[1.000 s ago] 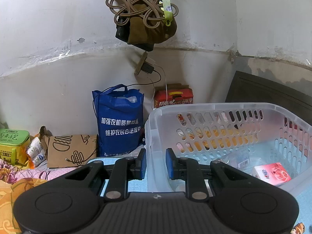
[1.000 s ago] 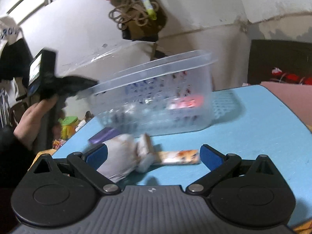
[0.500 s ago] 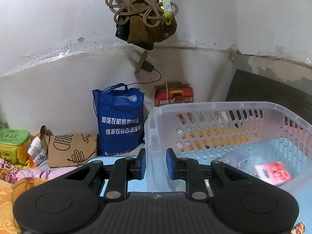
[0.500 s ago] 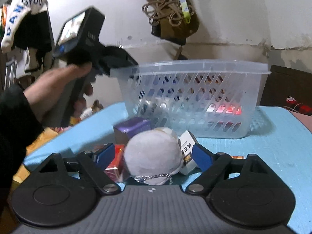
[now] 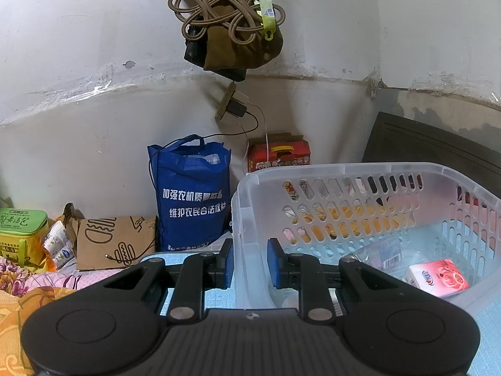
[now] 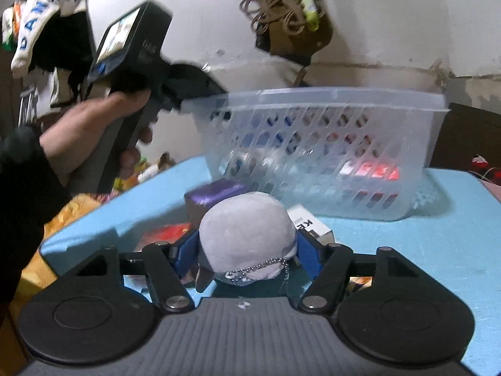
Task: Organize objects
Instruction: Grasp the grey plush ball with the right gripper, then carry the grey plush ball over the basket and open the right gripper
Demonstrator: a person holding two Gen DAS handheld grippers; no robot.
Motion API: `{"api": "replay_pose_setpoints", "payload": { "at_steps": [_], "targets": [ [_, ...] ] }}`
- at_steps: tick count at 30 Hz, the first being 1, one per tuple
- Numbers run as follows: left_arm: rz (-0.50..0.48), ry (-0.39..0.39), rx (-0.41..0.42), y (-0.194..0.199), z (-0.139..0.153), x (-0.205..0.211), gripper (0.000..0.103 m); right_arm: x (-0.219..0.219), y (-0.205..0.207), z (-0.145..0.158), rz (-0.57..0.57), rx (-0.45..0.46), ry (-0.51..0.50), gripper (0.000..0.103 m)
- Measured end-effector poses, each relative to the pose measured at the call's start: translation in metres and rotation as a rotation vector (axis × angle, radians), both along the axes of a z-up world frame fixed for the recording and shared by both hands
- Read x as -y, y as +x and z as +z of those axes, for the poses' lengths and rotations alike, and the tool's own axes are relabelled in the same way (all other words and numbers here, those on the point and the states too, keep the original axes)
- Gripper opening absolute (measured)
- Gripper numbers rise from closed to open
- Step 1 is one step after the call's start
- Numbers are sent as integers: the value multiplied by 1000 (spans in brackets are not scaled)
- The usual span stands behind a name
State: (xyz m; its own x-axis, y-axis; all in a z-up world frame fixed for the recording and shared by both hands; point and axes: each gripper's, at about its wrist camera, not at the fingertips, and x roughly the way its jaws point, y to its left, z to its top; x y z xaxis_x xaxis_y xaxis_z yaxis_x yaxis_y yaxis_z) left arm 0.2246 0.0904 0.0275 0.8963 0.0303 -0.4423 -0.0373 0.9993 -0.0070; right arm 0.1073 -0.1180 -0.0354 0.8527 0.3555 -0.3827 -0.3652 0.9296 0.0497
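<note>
My left gripper (image 5: 247,261) is shut on the near left wall of a clear plastic basket (image 5: 360,172), holding its corner. Inside the basket lie a pink tissue pack (image 5: 438,277) and a clear plastic bottle (image 5: 380,253). In the right wrist view the basket (image 6: 328,106) stands on a blue table (image 6: 438,235). My right gripper (image 6: 247,250) is shut on a grey plush ball (image 6: 247,235) with a bead chain. Behind the plush lie a purple box (image 6: 213,192), a red packet (image 6: 166,232) and a white box (image 6: 310,222).
A blue tote bag (image 5: 191,197), a red carton (image 5: 278,153), a brown paper bag (image 5: 116,242) and a green bag (image 5: 22,235) stand by the wall past the table. Cords and bags (image 5: 228,18) hang overhead. The person's hand holds the left gripper's handle (image 6: 125,100).
My right gripper swung left to centre on the plush ball and closed its jaws on it. The left gripper kept its hold on the basket wall without moving.
</note>
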Motion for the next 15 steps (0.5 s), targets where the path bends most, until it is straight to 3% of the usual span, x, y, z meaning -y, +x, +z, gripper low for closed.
{"api": "replay_pose_setpoints", "payload": {
  "at_steps": [15],
  "targets": [
    [0, -1, 0, 0, 0, 0, 26, 44, -10, 36, -107, 85, 77, 69]
  ]
}}
